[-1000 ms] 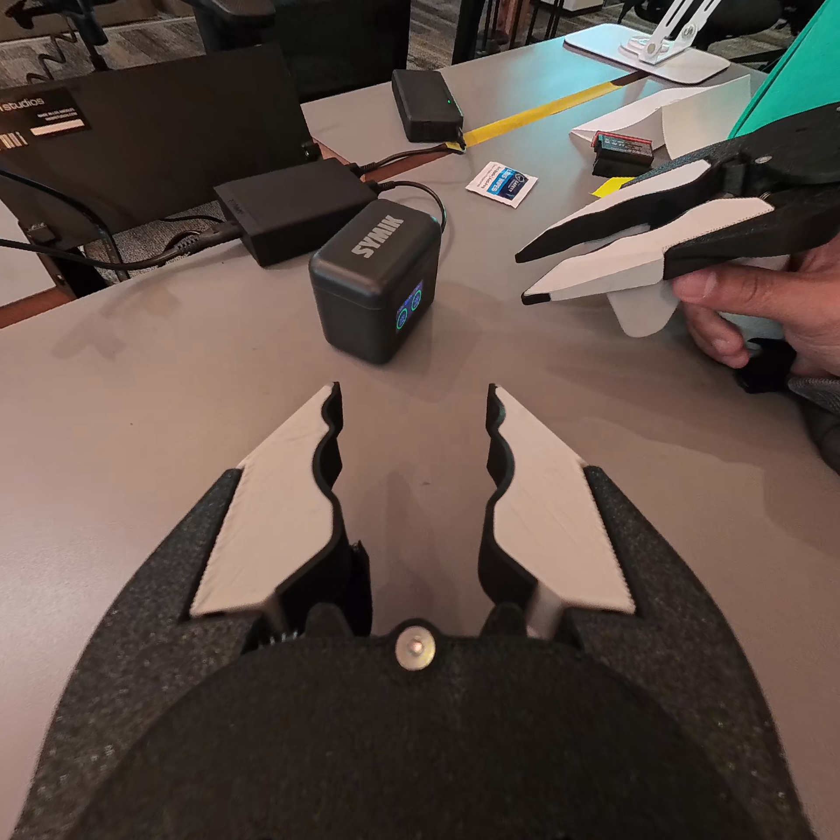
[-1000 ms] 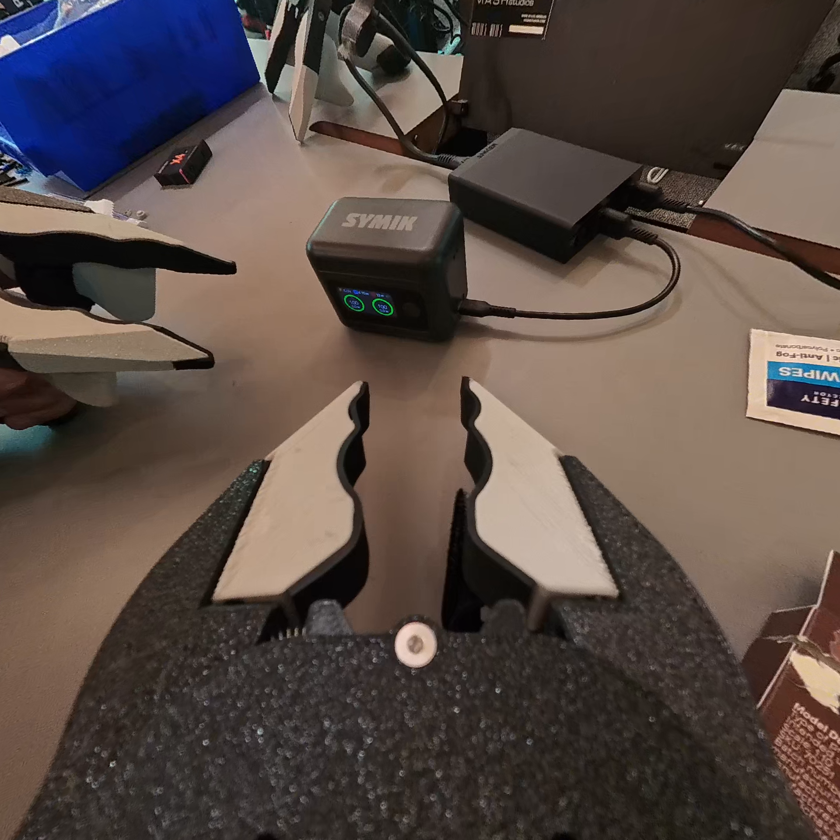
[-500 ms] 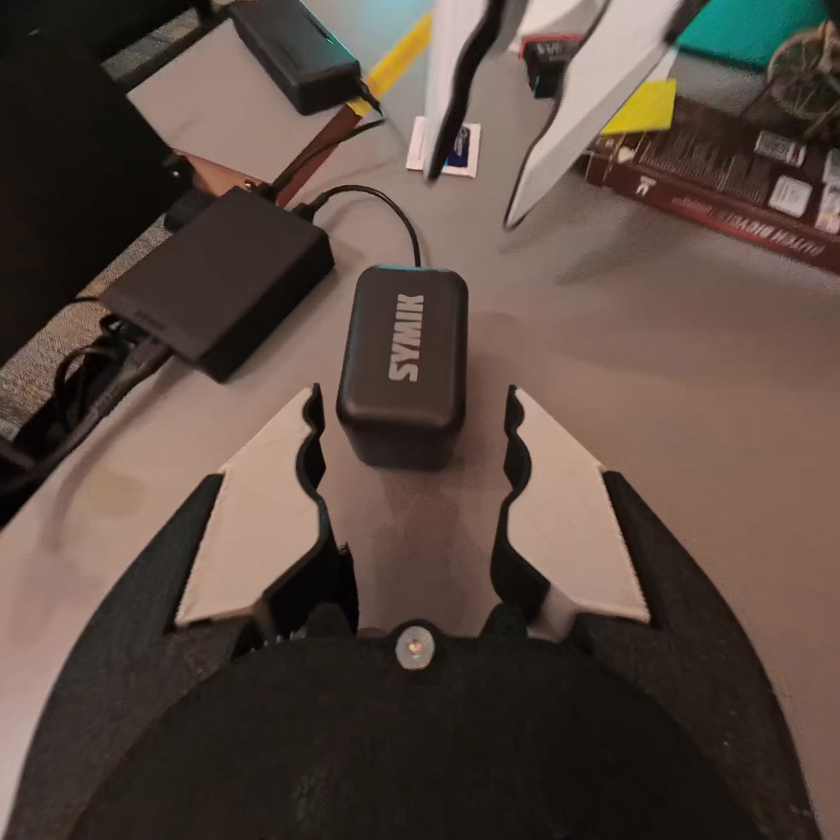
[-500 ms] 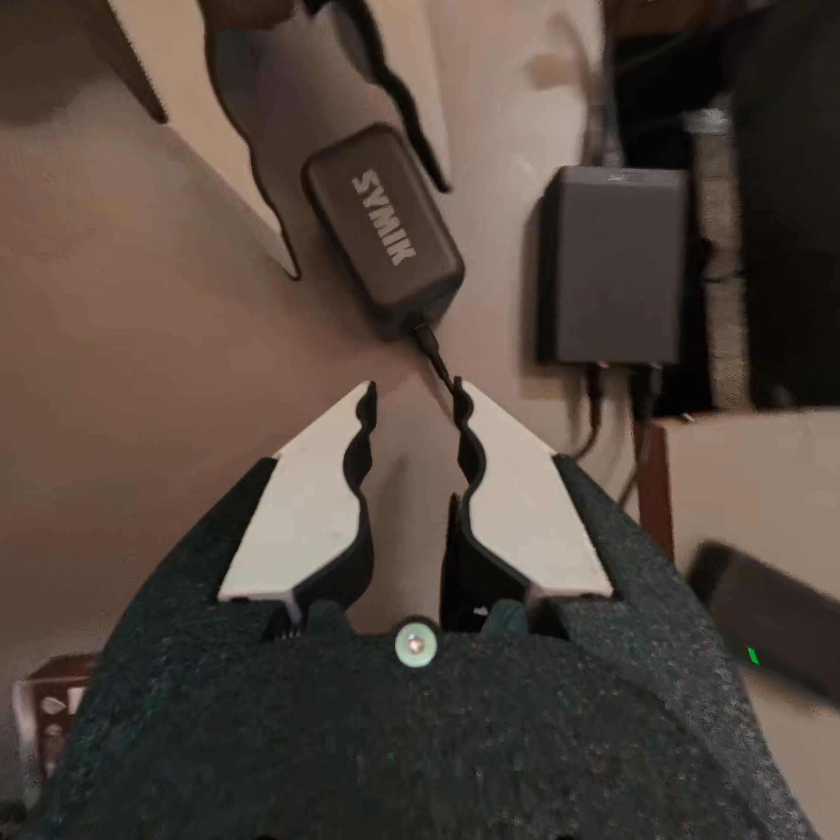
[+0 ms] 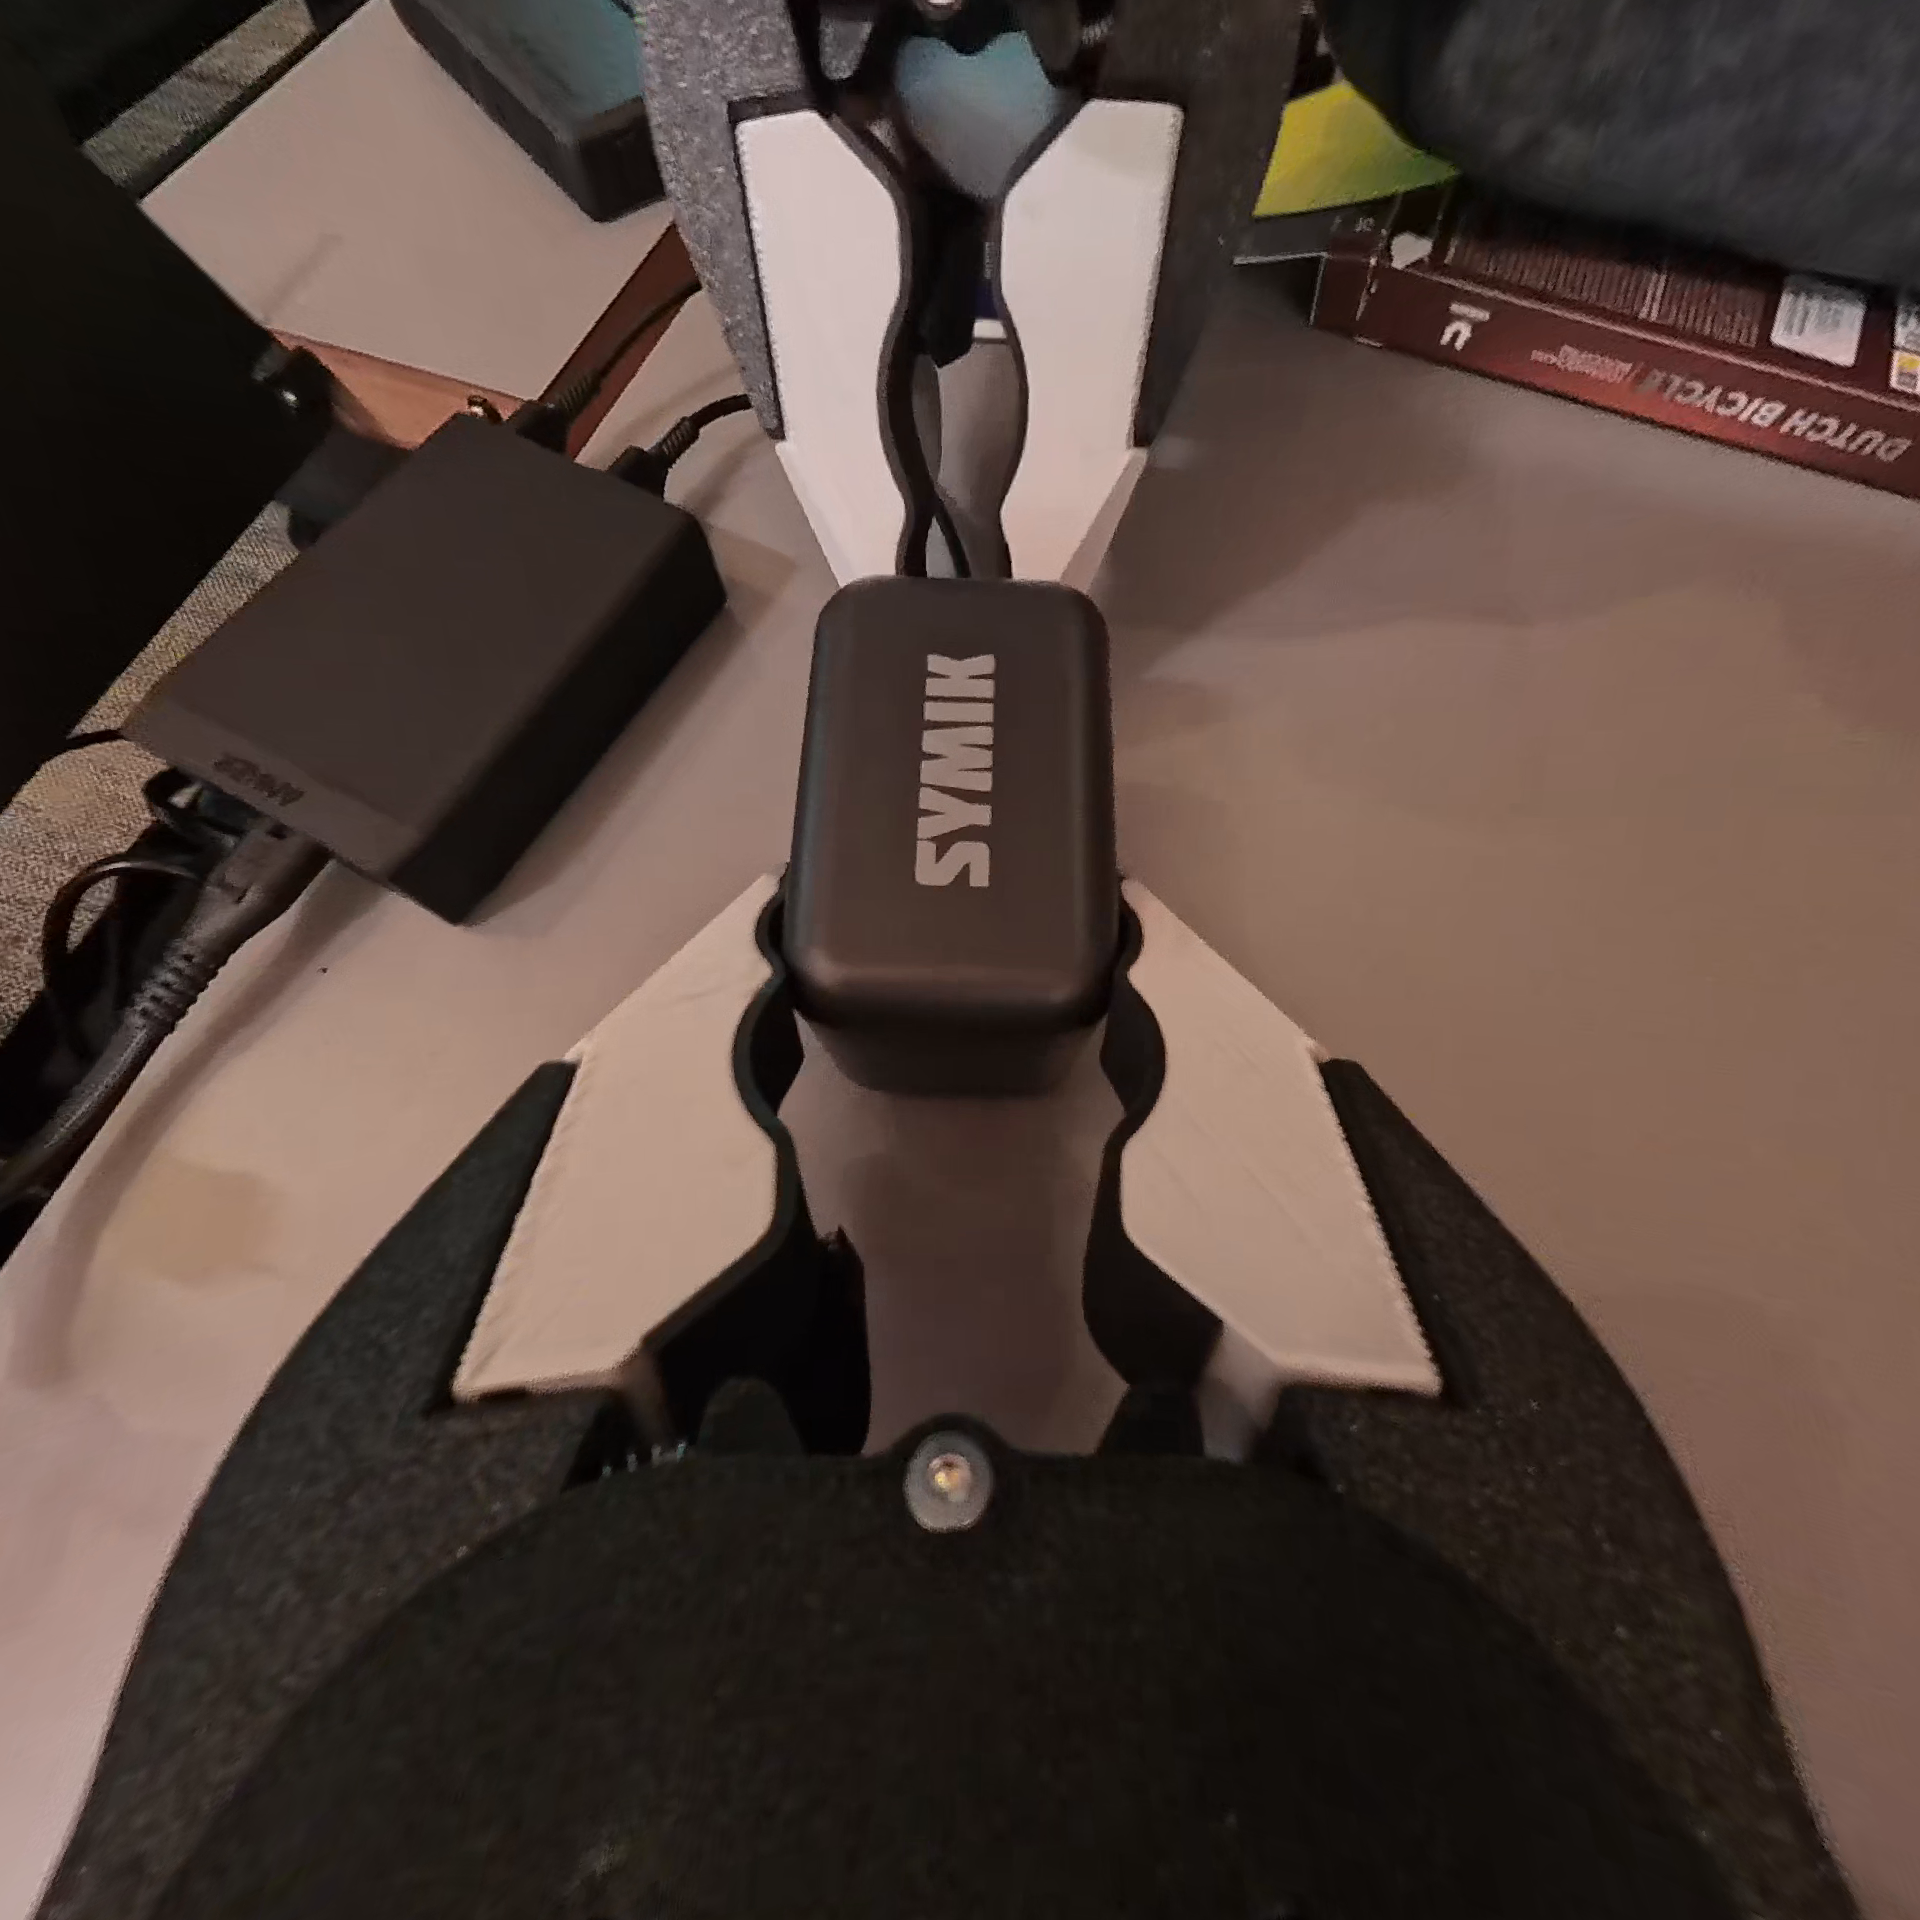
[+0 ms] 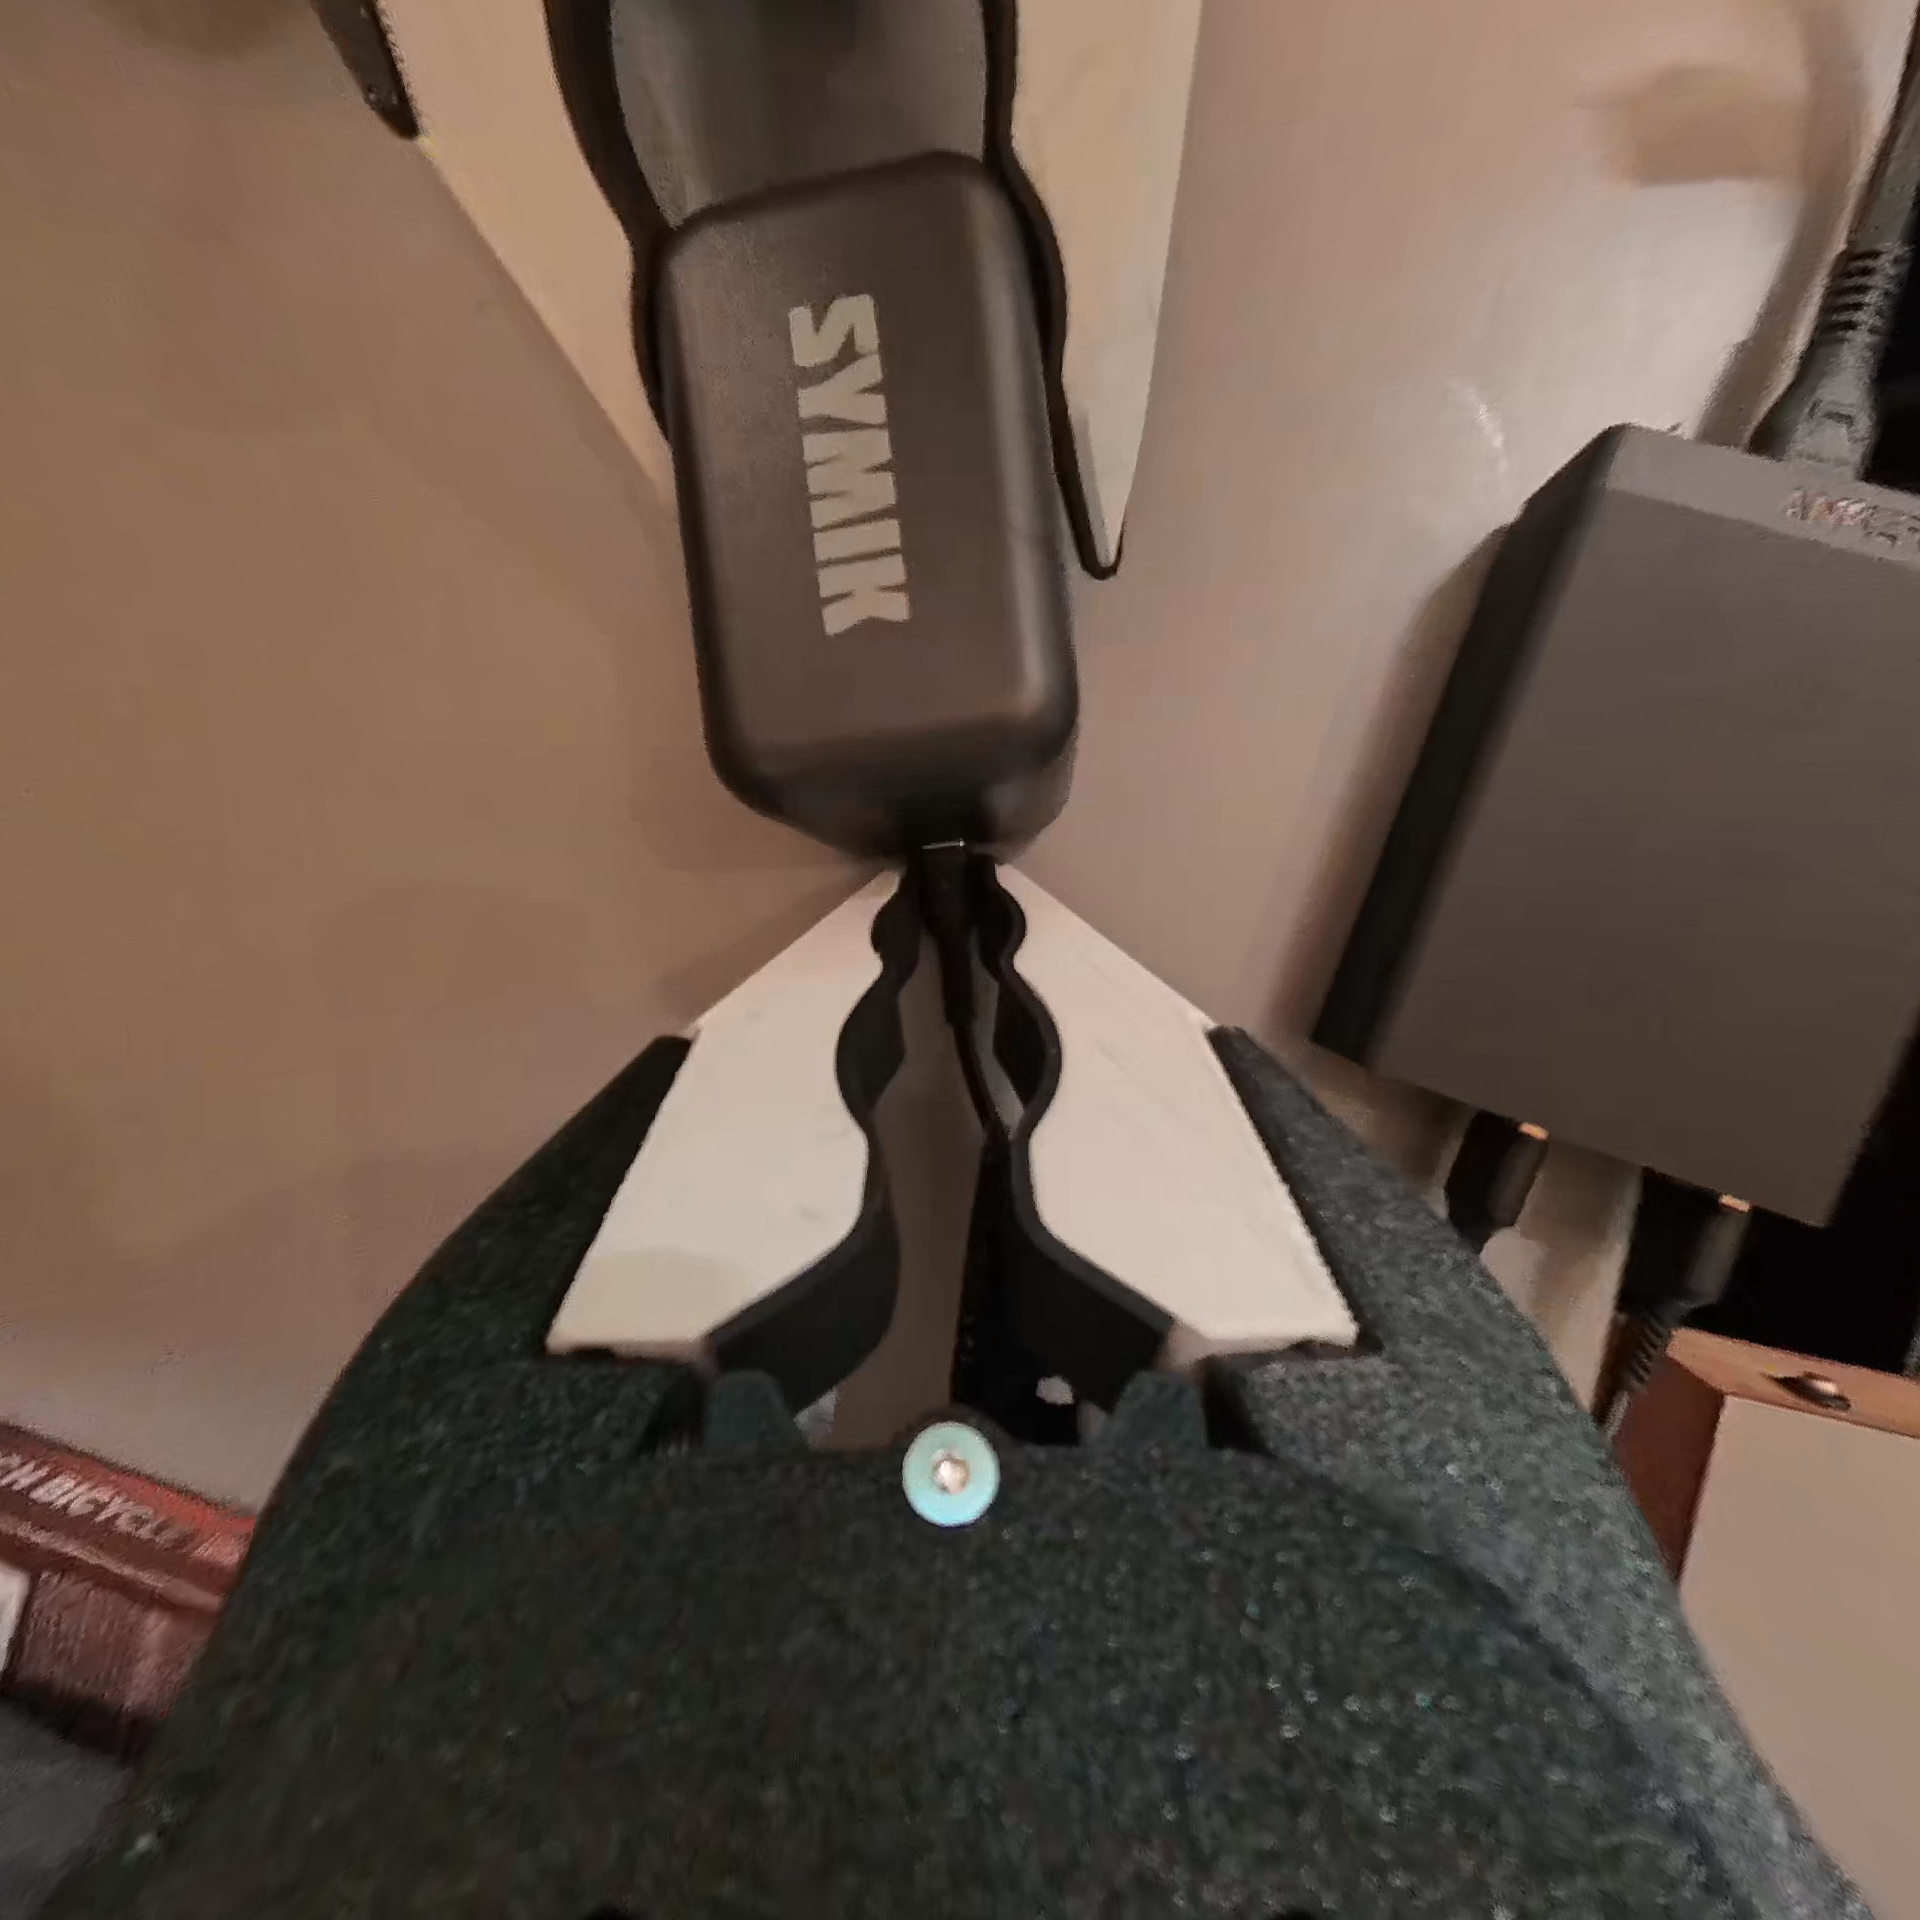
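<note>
Black case (image 5: 951,800) clamped by left gripper (image 5: 948,940); right gripper (image 6: 940,894) pinching cable (image 6: 951,935).

Dim, warm indoor light from overhead. Soft shadow on the table (image 5: 1507,831) just under and beside the small black box (image 5: 951,821), and under the left tool (image 5: 951,925). Faint sheen along the box's top edges; pale glare patch on the table (image 6: 1475,405) toward its far right part in the right wrist view. Left wrist view mostly sharp, softening at the top edge. Right wrist view smeared by motion blur, worst on the dark grey charger (image 6: 1621,894) and the far corners. Strong wide-angle bulge, straight edges bowed near the frame borders. Grainy dark foam on the right tool (image 6: 940,883).
</note>
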`<move>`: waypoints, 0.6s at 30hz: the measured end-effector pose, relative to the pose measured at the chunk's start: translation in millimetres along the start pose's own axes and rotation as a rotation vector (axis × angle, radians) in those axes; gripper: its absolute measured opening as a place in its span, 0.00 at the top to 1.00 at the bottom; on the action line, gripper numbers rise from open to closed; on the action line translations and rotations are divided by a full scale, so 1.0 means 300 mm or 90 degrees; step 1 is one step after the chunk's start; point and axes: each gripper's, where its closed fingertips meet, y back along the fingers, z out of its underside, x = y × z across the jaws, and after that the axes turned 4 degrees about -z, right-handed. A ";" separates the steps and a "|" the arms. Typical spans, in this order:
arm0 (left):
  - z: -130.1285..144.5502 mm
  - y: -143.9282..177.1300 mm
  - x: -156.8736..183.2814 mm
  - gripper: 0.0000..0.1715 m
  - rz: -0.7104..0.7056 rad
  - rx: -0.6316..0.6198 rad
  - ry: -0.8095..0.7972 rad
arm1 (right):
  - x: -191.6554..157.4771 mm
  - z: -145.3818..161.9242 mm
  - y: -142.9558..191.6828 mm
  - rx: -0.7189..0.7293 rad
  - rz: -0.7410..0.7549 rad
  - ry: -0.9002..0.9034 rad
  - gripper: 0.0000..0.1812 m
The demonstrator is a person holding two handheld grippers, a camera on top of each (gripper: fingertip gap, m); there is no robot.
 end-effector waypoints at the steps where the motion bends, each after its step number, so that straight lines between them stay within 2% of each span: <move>1: -0.002 -0.003 0.010 0.67 0.007 0.000 -0.004 | -0.013 0.006 0.004 -0.004 -0.017 -0.004 0.94; 5: -0.006 -0.013 0.031 0.67 0.009 -0.001 -0.016 | -0.032 0.018 0.042 -0.010 -0.057 -0.037 0.95; 8: -0.004 -0.011 0.042 0.67 0.017 -0.014 -0.014 | -0.046 0.029 0.024 -0.064 -0.049 -0.023 0.94; 18: -0.002 -0.006 0.090 0.67 0.049 -0.014 -0.023 | -0.097 0.036 0.034 -0.058 -0.062 -0.040 0.95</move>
